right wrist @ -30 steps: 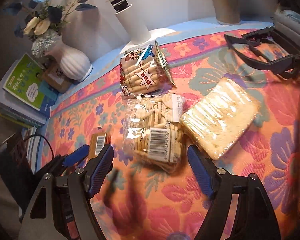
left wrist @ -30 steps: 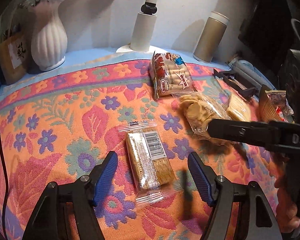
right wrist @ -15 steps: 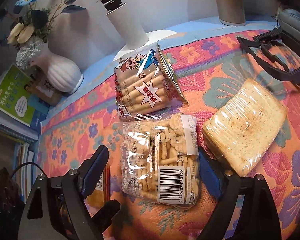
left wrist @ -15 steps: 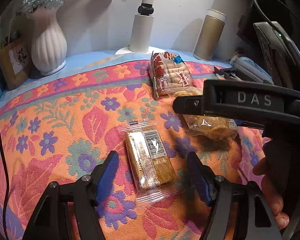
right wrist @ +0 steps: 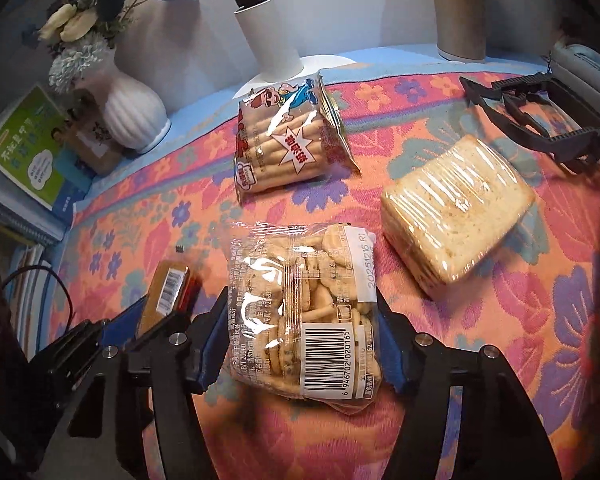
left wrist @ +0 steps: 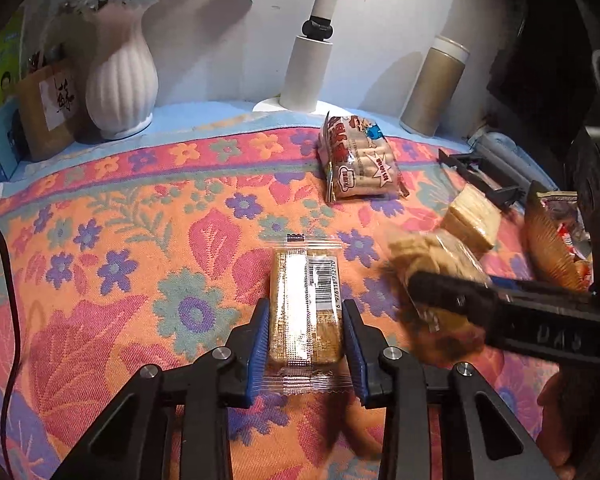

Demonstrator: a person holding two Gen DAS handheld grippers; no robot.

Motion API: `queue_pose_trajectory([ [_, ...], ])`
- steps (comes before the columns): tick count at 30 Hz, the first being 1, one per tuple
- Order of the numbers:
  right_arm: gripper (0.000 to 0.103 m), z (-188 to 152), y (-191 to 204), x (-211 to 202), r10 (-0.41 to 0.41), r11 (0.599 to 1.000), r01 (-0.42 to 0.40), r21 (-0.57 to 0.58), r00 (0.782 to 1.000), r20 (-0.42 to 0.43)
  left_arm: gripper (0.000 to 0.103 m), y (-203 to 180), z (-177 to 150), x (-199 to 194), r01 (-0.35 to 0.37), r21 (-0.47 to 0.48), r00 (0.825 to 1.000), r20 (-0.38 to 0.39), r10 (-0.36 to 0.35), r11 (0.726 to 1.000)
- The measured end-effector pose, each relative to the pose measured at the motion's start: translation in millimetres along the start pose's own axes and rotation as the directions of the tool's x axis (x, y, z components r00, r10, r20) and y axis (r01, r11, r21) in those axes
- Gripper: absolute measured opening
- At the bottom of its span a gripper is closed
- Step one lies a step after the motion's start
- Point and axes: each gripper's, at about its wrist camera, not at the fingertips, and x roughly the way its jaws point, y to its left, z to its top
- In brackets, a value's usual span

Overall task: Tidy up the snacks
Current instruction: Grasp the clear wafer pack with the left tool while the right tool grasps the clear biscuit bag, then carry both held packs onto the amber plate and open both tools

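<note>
A clear-wrapped brown cracker bar (left wrist: 300,292) lies on the flowered cloth (left wrist: 120,280). My left gripper (left wrist: 304,344) is closing on it, and its blue pads touch both long sides. The bar (right wrist: 168,292) also shows in the right wrist view, between the left gripper's fingers (right wrist: 124,320). A clear bag of round crackers (right wrist: 300,280) sits between the pads of my right gripper (right wrist: 302,344), whose jaws are closing and press the bag's sides. The left wrist view shows that bag (left wrist: 436,256) blurred, above a black finger (left wrist: 480,304) of the right gripper.
A stick-biscuit bag (right wrist: 288,144) and a wrapped stack of toast slices (right wrist: 456,216) lie farther back. A brown snack bag (left wrist: 552,248) stands at the right. A black folding rack (right wrist: 540,120), white vase (left wrist: 120,80), lamp base (left wrist: 308,76), tan canister (left wrist: 432,88) and books (right wrist: 24,148) line the back.
The left jaws have narrowed onto the cracker bar, which now lies straight between them. The right jaws widened, then closed in on the cracker bag.
</note>
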Motion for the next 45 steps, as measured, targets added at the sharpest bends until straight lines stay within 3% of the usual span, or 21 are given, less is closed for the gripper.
queue_pose_trajectory([
  [10,0.061,-33,-3,-32,0.017,1.000,-0.017,-0.007,1.000,0.008,0.033,-6,-6,-31,-0.008,-0.011,1.000,0.025,0.008,1.000],
  [18,0.061,-39,1,-82,0.039,0.999,-0.036,-0.033,0.994,0.098,0.033,-35,9,-60,0.000,0.056,0.995,0.098,-0.005,0.998],
  [24,0.061,-35,-9,-118,0.003,0.999,0.005,-0.045,0.983,0.184,0.033,-71,30,-75,0.017,0.128,0.988,0.148,-0.036,0.992],
  [32,0.061,-23,-44,-164,-0.050,0.999,0.054,-0.005,0.953,0.299,0.033,-139,52,-80,0.093,0.238,0.979,0.154,-0.132,0.967],
  [45,0.061,-18,-147,-230,-0.176,0.977,0.105,0.187,0.892,0.416,0.033,-255,69,-63,0.182,0.394,0.962,0.118,-0.246,0.901],
])
